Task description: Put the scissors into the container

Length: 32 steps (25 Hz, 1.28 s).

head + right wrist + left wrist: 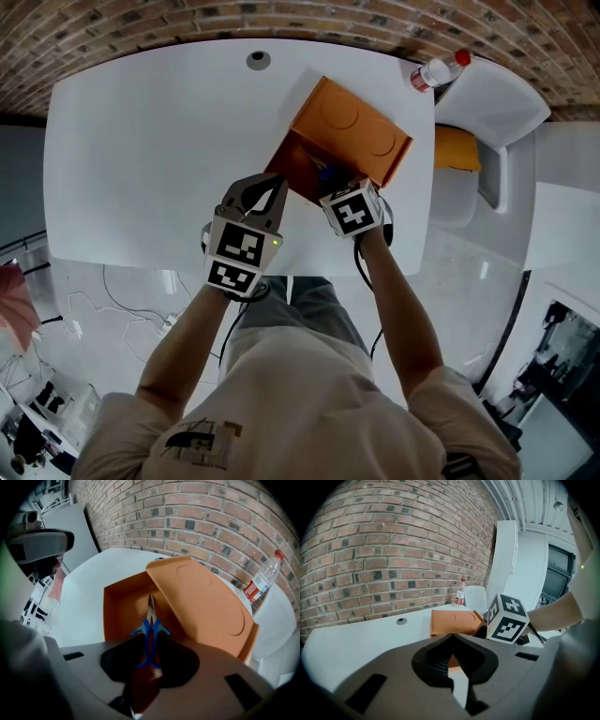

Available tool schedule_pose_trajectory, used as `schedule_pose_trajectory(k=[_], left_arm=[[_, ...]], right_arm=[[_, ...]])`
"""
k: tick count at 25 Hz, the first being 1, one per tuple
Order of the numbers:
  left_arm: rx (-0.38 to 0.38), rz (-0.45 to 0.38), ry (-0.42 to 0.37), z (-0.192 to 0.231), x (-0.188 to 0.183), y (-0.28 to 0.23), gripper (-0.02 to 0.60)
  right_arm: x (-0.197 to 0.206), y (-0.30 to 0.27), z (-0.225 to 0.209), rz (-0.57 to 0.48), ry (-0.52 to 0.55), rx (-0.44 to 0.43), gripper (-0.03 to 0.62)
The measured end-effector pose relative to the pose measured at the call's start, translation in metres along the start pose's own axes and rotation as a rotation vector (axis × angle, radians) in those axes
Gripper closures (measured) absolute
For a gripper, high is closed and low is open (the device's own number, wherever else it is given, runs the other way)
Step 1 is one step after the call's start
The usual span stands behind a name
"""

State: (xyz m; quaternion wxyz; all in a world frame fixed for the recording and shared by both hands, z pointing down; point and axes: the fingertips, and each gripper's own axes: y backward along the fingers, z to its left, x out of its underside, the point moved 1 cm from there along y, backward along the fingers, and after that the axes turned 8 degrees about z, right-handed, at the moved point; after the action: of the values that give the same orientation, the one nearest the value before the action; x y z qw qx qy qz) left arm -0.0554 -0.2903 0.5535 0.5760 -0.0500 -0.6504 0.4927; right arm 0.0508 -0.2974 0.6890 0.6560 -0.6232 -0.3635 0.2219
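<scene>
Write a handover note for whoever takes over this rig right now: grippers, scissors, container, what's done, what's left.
Left gripper: shut, empty, near a corner of the container.
Right gripper: shut on the scissors by their blue handles, blades pointing down into the open container; lid tilted up.
Done: scissors gripped and brought to the container.
Left: lower them in, open the jaws, withdraw.

Bright, even light. The white table [141, 141] is nearly washed out in the head view, and shadows are faint. Both gripper views bulge fisheye-like, with black corners and a dark, blurred foreground.
</scene>
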Motion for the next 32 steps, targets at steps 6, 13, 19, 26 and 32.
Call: schedule_pose_trajectory(k=[6, 13, 19, 26, 32], left_arm=[[0.01, 0.01, -0.003, 0.0, 0.004, -0.001, 0.572], [0.007, 0.009, -0.001, 0.001, 0.005, 0.004, 0.572], [-0.006, 0.001, -0.009, -0.001, 0.003, 0.014, 0.572], [-0.029, -0.033, -0.031, -0.005, -0.015, 0.032, 0.572], [-0.057, -0.083, -0.062, -0.01, -0.043, 0.055, 0.572]], right_arm=[[0.001, -0.012, 0.006, 0.051, 0.047, -0.007, 0.503], [0.002, -0.015, 0.01, 0.061, 0.081, 0.003, 0.498], [0.001, -0.003, 0.013, 0.03, 0.067, -0.012, 0.482], [-0.014, 0.038, 0.005, -0.107, 0.058, 0.05, 0.524], [-0.032, 0.109, -0.003, -0.277, 0.011, 0.089, 0.539]])
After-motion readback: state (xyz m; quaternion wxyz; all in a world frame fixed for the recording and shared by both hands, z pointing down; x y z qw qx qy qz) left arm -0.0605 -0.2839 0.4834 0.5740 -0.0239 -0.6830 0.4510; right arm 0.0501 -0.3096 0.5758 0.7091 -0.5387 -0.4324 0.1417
